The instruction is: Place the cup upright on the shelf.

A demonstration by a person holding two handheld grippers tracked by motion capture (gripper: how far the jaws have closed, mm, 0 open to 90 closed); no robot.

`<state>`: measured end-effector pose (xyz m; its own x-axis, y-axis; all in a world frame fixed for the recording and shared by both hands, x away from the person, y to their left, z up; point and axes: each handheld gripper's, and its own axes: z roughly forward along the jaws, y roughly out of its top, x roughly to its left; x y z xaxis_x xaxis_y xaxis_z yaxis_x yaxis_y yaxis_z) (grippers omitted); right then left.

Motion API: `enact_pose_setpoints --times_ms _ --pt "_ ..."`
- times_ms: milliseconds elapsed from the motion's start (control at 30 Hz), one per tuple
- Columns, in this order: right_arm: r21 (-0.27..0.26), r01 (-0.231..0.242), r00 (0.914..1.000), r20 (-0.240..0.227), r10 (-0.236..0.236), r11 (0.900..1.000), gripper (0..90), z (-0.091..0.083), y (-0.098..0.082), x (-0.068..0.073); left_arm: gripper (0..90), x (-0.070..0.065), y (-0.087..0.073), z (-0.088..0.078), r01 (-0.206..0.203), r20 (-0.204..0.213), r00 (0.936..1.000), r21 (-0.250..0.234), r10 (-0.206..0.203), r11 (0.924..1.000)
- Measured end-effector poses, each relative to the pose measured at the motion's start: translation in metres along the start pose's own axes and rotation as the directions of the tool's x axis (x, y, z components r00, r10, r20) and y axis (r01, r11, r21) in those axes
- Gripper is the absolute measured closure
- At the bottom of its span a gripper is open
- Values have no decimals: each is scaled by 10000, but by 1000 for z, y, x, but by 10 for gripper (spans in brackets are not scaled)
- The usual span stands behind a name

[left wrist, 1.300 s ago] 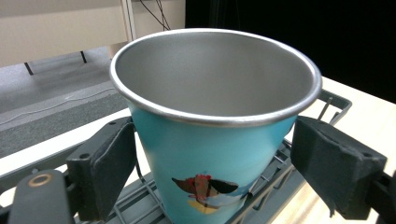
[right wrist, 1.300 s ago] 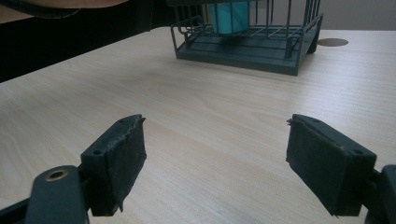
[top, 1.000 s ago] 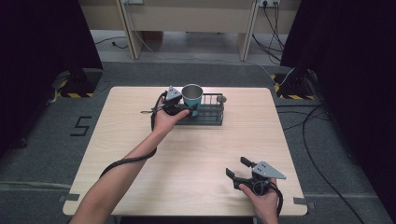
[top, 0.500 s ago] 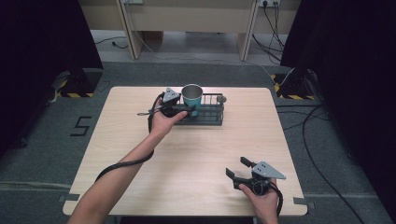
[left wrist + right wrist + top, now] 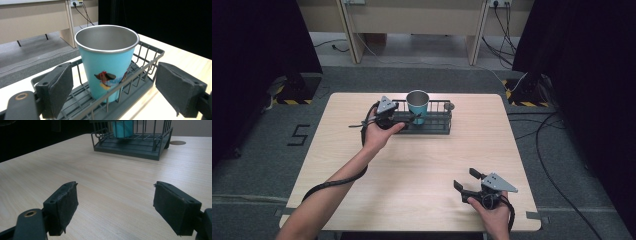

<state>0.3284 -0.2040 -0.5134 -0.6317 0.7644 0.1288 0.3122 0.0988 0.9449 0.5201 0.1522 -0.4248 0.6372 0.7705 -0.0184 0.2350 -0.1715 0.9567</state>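
High view first: nearest the person, toward 5 o'clock on the pale wood tabletop [image 5: 422, 170], the right gripper [image 5: 467, 181] rests low in the right hand [image 5: 494, 217], its jaws spread wide with nothing between them. Right gripper view agrees, with bare wood lying between the two black pads [image 5: 66, 205] and the dark wire rack [image 5: 132, 143] standing well ahead at 12 o'clock.

Farther out, the left forearm reaches from 7 o'clock up to the left hand [image 5: 379, 132], which holds the left gripper [image 5: 404, 120] at the rack's [image 5: 432, 125] near-left end. Left gripper view has its jaws wide apart, one on each side of the cup [image 5: 107, 62] but clear of it (a gap shows on both sides).

That teal cup [image 5: 417, 106], steel inside and with a small cartoon print [image 5: 107, 78] on its wall, stands upright in the rack [image 5: 140, 77], toward the left end, at about 12 o'clock on the tabletop.

Beyond the far edge lie grey floor [image 5: 422, 80], loose cables [image 5: 557, 125] at 2 o'clock, and a pale bench [image 5: 412, 15].
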Motion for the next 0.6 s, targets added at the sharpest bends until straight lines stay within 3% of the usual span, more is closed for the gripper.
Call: enact_pose_setpoints --times_ms 300,600 --pt "25 12 10000 28 -12 10000 203 0 0 0 142 2 -5 -27 -127 55 9999 -16 127 9999" --pt "21 17 10000 47 -17 10000 203 0 0 0 142 0 -16 -54 41 275 9996 -117 -38 9999"
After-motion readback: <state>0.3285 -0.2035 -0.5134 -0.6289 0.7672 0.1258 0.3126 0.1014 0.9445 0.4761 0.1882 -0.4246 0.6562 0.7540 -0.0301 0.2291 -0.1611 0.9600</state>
